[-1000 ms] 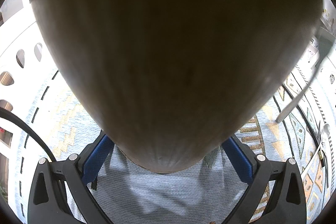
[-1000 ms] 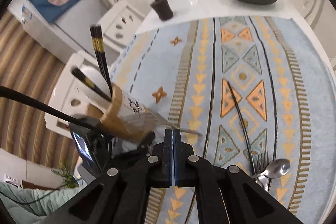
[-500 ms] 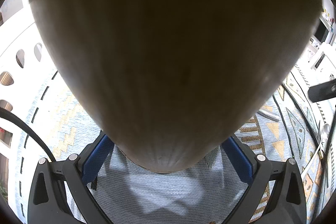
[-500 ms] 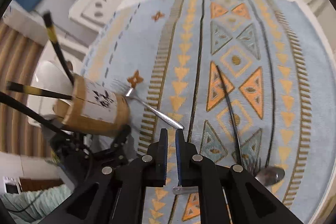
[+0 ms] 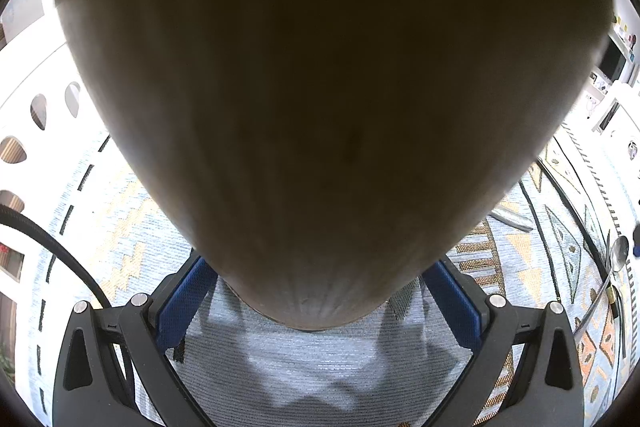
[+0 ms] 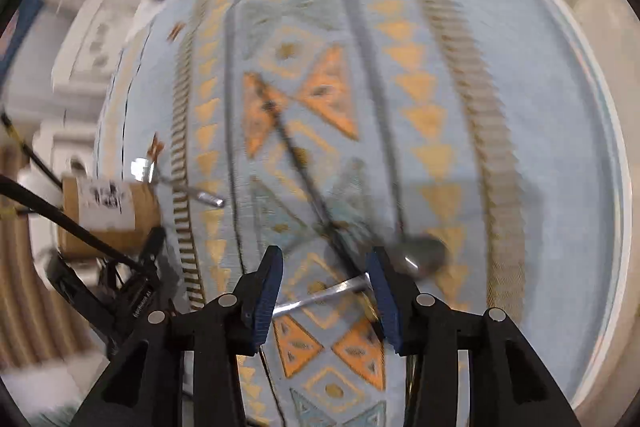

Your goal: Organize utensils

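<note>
A patterned blue cloth (image 6: 520, 67) covers the counter. At left, the left gripper (image 5: 320, 291) clamps the wooden holder (image 6: 108, 215). The right gripper (image 6: 326, 287), fingers opening and empty, hovers over a spoon (image 6: 420, 253) at lower centre. It looks light, stiff and slippery; best gripped mid-handle.

Both tools are black plastic with blue pads on the inner faces of the fingers. Round silver screws sit behind the pads. A thick black cable (image 5: 60, 247) runs beside the left gripper (image 5: 320, 291).
</note>
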A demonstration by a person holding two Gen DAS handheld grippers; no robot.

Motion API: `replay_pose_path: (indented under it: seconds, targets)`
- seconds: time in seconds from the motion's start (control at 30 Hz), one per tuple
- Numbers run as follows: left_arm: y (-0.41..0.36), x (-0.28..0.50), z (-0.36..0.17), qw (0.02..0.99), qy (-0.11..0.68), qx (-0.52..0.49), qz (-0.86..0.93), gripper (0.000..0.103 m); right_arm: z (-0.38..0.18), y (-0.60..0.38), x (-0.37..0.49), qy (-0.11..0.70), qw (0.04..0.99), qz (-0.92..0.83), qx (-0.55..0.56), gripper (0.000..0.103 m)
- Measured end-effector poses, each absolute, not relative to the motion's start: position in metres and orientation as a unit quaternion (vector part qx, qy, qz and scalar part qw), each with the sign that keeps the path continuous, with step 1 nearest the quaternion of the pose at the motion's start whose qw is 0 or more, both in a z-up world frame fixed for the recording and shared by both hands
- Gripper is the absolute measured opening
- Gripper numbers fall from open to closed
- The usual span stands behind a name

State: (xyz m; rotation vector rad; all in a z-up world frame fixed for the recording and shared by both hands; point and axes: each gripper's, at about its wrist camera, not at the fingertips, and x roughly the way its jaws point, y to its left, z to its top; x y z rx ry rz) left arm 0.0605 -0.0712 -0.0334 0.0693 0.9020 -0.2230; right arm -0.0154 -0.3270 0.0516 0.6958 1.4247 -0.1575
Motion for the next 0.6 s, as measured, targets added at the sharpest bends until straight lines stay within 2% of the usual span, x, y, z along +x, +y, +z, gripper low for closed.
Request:
replay_pose_path:
  seconds: [0.13,0.2,0.37,0.4,0.47,0.53,0.6]
  targets:
    - [-0.07,0.061,-0.033,0.893,0.435,0.033,-0.108,0.102,0.032,-0.343,-0.04,0.646,0.662,-0.122,0.36,0.043]
    - [-0.07,0.061,-0.033,0.893,0.435,0.033,-0.108,0.102,0.022,-0.347,-0.045,0.643,0.653,-0.133,0.378,0.037]
    - [-0.07,0.061,-0.033,0.893,0.435,0.033,-0.108,0.102,0.02,-0.348,-0.038,0.622,0.677,-0.163,0.357,0.031]
    - [-0.07,0.061,-0.033,0.893,0.435,0.033,-0.108,0.102,0.021,-0.346,-0.034,0.62,0.682,-0.167,0.35,0.028]
    - [-0.07,0.061,-0.033,0.893,0.435,0.034,-0.108,0.102,0.028,-0.342,-0.028,0.608,0.698,-0.164,0.34,0.014]
    - [-0.07,0.061,-0.033,0.893,0.435,0.034,-0.108,0.102,0.036,-0.337,-0.021,0.6,0.71,-0.163,0.331,0.007]
    - [-0.07,0.061,-0.033,0.893,0.435,0.034,-0.108,0.102,0.041,-0.333,-0.014,0.601,0.718,-0.165,0.311,0.007]
